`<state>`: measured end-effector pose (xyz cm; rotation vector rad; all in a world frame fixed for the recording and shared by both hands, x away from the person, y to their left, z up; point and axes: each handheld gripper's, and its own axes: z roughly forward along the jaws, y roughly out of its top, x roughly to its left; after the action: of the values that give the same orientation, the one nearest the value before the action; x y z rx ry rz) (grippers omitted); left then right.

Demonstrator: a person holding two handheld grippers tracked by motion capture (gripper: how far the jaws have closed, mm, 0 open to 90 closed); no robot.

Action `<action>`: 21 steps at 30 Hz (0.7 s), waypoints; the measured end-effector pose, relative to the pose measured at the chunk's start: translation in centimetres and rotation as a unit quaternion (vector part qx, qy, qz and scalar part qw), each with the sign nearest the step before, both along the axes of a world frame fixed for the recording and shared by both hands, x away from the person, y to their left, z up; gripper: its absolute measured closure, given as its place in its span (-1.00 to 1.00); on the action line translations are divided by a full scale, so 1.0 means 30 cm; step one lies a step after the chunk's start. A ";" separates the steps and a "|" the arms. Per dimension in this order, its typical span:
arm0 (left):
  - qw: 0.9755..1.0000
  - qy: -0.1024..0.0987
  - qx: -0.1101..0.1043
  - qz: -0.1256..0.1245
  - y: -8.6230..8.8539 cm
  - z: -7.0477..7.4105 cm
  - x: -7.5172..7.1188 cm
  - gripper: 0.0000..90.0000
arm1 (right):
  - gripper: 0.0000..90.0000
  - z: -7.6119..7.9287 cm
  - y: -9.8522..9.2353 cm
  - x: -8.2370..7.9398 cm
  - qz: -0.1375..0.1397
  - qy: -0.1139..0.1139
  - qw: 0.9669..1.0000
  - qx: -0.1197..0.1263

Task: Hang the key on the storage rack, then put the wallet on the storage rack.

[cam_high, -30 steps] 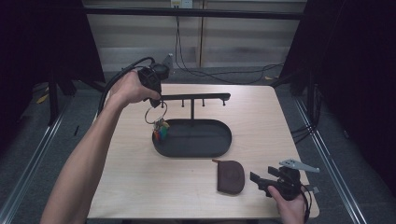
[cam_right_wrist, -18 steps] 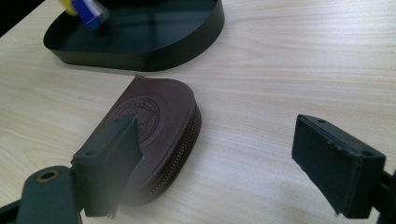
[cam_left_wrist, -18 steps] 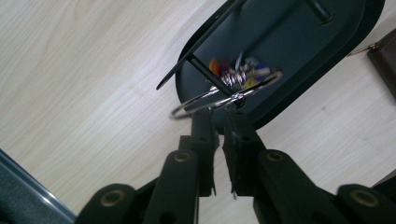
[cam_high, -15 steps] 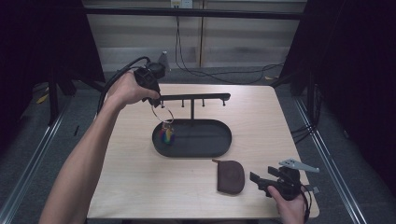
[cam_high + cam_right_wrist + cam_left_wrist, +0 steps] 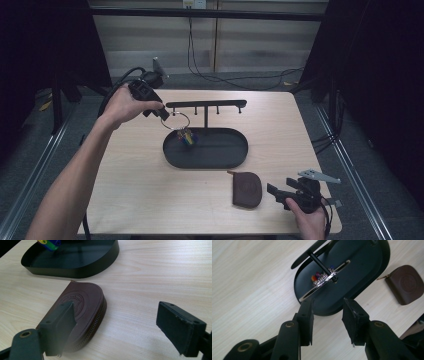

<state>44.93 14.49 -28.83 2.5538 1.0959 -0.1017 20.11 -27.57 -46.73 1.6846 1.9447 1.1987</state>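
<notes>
Table [image 5: 150,200]: set in the middle of the high view.
Tray [image 5: 235,157]: placed at the table's centre.
Rack [image 5: 206,105]: stood in the tray, its bar held above the tray's upper edge.
Key ring [image 5: 176,121]: hung from the rack's left end, over the tray.
Pouch [image 5: 247,189]: laid below the tray, lower right.

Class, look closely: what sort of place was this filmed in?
Probably a lab recording bay: a lone wooden table ringed by dark curtains, loose cables on the floor, and hand-held grippers, left and right.
</notes>
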 end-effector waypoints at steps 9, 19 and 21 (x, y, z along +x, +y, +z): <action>0.998 -0.007 -0.060 0.000 0.027 -0.021 -0.044 0.16 | -0.65 0.000 -0.002 -0.003 -0.001 -0.001 1.000 -0.001; 0.995 -0.048 -0.084 0.008 0.063 -0.074 -0.105 -0.16 | -0.65 0.003 0.005 -0.004 0.003 -0.003 1.000 -0.003; 0.995 -0.053 -0.085 0.003 0.070 -0.088 -0.121 -0.21 | -0.65 0.001 0.007 -0.001 0.004 0.000 1.000 -0.003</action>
<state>41.30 16.60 -31.46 2.3756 1.0098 -0.0551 20.07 -27.35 -46.72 1.6761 1.9544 1.1947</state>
